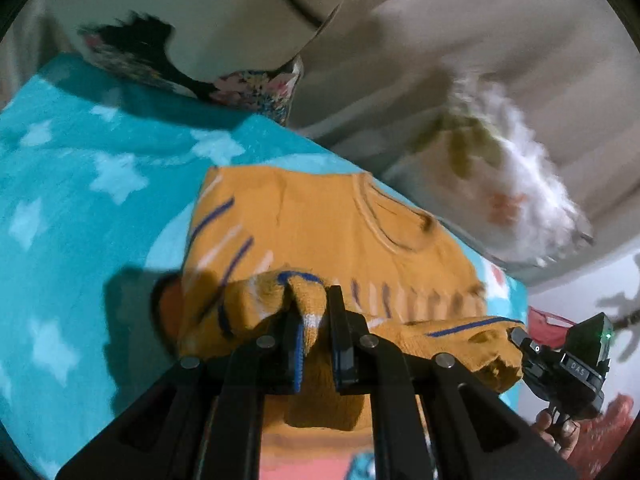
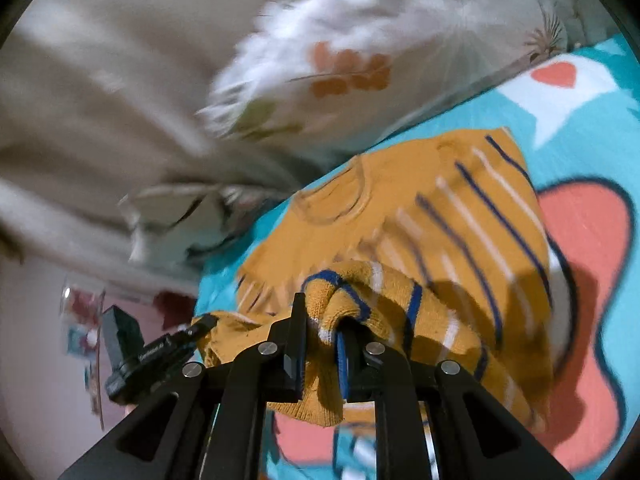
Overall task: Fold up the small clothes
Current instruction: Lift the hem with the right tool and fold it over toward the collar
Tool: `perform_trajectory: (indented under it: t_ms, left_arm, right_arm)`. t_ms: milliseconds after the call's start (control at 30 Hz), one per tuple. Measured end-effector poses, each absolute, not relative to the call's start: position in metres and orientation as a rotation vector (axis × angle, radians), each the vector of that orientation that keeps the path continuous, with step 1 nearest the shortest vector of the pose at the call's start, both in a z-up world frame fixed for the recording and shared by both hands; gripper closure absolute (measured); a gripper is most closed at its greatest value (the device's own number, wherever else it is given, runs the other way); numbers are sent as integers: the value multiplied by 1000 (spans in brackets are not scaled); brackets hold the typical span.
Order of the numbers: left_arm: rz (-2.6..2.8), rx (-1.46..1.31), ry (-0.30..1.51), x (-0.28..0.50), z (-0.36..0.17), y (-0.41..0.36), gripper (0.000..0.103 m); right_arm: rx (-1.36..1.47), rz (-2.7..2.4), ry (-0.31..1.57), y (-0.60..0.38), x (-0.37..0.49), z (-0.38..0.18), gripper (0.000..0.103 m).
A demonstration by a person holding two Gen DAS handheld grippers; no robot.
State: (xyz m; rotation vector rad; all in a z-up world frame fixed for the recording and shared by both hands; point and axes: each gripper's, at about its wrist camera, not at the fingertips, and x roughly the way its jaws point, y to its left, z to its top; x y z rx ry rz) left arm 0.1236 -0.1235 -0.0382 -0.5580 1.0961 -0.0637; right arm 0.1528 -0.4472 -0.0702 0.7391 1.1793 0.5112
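A small mustard-yellow knit sweater (image 1: 320, 224) with blue and white stripes lies on a teal star-print blanket (image 1: 80, 200). Its round neckline (image 1: 396, 220) faces the far side. My left gripper (image 1: 314, 312) is shut on a bunched striped edge of the sweater, lifted over the body. In the right wrist view the same sweater (image 2: 460, 216) shows, and my right gripper (image 2: 324, 320) is shut on another bunched hem fold. Each gripper shows in the other's view, the right one (image 1: 516, 338) at the sweater's right end and the left one (image 2: 206, 322) at its left end.
A beige curtain or sheet (image 1: 460, 40) and a white floral pillow (image 1: 500, 184) lie beyond the sweater. A dark floral cushion (image 1: 248, 88) sits at the back. The blanket has a red cartoon shape (image 2: 588, 240) to the right. Red cloth (image 1: 600, 432) lies beside the bed.
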Motion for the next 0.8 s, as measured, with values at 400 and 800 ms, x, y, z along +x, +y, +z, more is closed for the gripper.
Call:
perform_trajectory:
  t_ms: [400, 800]
  left_arm:
    - [-79, -762, 1036, 165, -62, -83, 40]
    - [-160, -359, 1082, 182, -71, -156, 39]
  right_arm:
    - [1021, 348, 1204, -469, 233, -150, 57]
    - [647, 435, 1163, -419, 235, -97, 49]
